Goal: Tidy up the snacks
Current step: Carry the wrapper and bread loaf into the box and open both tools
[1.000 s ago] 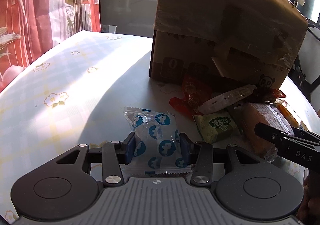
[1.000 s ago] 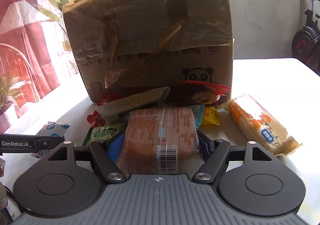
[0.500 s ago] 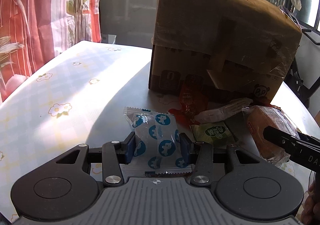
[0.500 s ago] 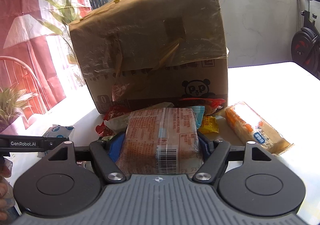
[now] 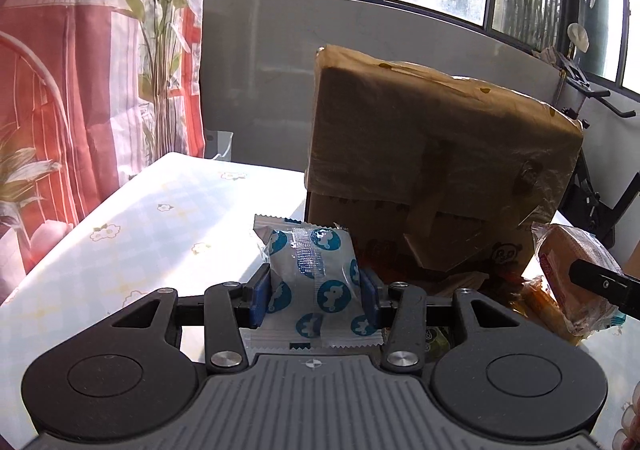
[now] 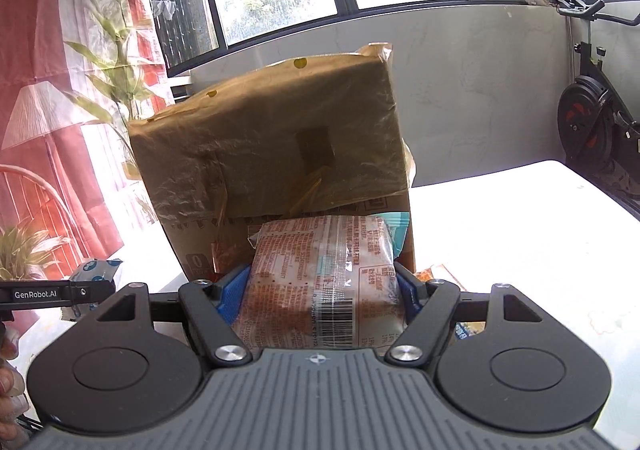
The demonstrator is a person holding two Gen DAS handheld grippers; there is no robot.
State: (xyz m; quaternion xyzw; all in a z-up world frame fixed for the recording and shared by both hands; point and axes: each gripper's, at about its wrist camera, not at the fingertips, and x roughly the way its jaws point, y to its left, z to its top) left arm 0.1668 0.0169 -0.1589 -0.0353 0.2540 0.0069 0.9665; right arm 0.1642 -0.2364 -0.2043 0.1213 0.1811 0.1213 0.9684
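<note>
My left gripper (image 5: 316, 292) is shut on a white snack packet with blue dots (image 5: 312, 270) and holds it up off the table, in front of the cardboard box (image 5: 432, 153). My right gripper (image 6: 322, 286) is shut on an orange bread pack with a barcode (image 6: 320, 282), also lifted, close to the box (image 6: 272, 145). The bread pack also shows at the right of the left wrist view (image 5: 576, 270). The dotted packet shows at the left of the right wrist view (image 6: 94, 268).
The flower-patterned table (image 5: 152, 217) stretches left of the box. More snack packets (image 5: 536, 302) lie at the box's foot, mostly hidden. A curtain (image 5: 80, 89) hangs left. An exercise bike (image 6: 592, 129) stands right, beyond the table.
Both grippers have risen from the table with their packets. The snack pile has dropped low in both views and the windows have come into view.
</note>
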